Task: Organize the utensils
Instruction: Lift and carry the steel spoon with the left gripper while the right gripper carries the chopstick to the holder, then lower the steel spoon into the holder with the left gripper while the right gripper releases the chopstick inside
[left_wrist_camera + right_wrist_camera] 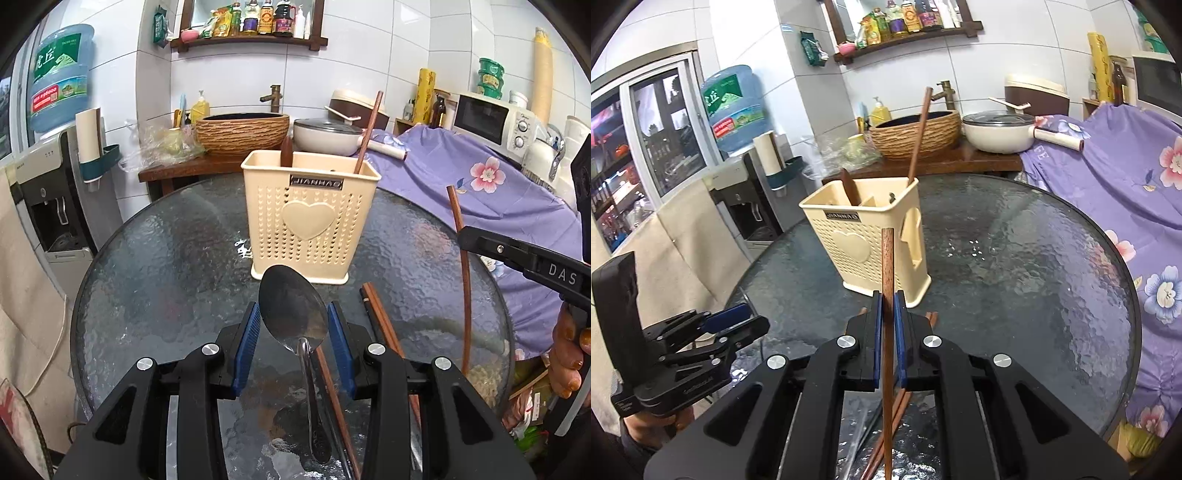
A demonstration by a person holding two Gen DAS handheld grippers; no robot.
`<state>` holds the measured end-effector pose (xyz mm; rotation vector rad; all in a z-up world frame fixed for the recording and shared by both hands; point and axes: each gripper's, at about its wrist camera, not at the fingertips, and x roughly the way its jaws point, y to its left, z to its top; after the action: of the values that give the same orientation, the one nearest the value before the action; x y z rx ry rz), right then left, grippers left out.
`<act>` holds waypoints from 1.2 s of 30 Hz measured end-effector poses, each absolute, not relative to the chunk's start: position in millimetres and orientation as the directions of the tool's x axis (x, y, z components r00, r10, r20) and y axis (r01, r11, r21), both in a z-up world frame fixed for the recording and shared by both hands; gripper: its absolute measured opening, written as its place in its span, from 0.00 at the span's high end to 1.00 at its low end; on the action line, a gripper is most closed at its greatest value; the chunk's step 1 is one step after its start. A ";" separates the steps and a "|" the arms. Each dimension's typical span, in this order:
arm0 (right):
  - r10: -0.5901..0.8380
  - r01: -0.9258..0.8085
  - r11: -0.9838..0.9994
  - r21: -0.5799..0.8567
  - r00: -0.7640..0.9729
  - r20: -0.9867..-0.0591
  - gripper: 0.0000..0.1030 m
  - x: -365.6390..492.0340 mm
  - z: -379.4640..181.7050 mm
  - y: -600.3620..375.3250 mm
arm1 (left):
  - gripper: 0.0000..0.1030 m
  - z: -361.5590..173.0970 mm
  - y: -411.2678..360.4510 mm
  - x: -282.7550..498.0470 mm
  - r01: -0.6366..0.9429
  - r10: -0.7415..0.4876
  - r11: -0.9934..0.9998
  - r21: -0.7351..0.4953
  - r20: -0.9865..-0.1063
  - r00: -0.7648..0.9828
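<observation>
Left gripper [291, 325] at the near edge of the round textured-glass table [166, 258], blue-padded jaws partly apart and pinching the bowl of a shiny steel spoon [293, 306] by its edges, bowl tilted up, handle hanging down over the glass. Straight beyond, upright on the table: cream perforated plastic utensil holder [310, 218] with a raised heart on its front, already holding a dark wooden piece [286, 152] in the left compartment and one long brown wooden chopstick [368, 133] leaning out of the right. Just right of the spoon, flat on the glass, a few more brown chopsticks [380, 317]. Further right, right gripper [885, 310], jaws clamped tight on a single brown wooden chopstick [887, 266], raised clear of the table, upper end pointing toward the holder, lower end trailing back under the jaws. Far right, purple floral cloth [480, 177] draped beside the table, with fingers of a hand [565, 354] on the gripper's handle.
</observation>
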<state>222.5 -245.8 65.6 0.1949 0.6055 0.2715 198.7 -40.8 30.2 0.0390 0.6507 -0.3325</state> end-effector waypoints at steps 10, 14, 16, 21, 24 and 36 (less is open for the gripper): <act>0.313 -0.233 0.947 0.221 0.822 -0.477 0.93 216.4 106.6 -241.4 | 0.64 68.1 -39.7 207.2 0.356 -0.342 0.931 -0.082 -0.543 0.767; 0.301 -0.235 0.952 0.197 0.837 -0.456 0.93 220.8 121.4 -236.4 | 0.64 84.6 -40.7 215.6 0.359 -0.346 0.930 -0.076 -0.514 0.785; 0.299 -0.236 0.953 0.191 0.844 -0.445 0.93 225.3 131.5 -234.1 | 0.64 93.2 -41.8 219.7 0.355 -0.343 0.932 -0.074 -0.495 0.798; 0.288 -0.238 0.956 0.170 0.871 -0.398 0.93 239.7 165.8 -229.4 | 0.64 126.1 -36.2 246.3 0.332 -0.354 0.935 -0.129 -0.433 0.829; 0.293 -0.247 0.954 0.171 0.888 -0.353 0.93 252.0 197.4 -228.0 | 0.64 145.6 -35.9 265.7 0.312 -0.347 0.938 -0.153 -0.390 0.853; 0.200 -0.169 0.974 0.150 0.953 -0.228 0.93 310.9 256.3 -220.6 | 0.64 188.5 -47.8 340.5 0.168 -0.191 0.980 -0.105 -0.264 0.945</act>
<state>310.9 -220.6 256.3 0.1295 0.2442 0.1881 340.5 -47.8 188.5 -0.0815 0.2771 -0.1832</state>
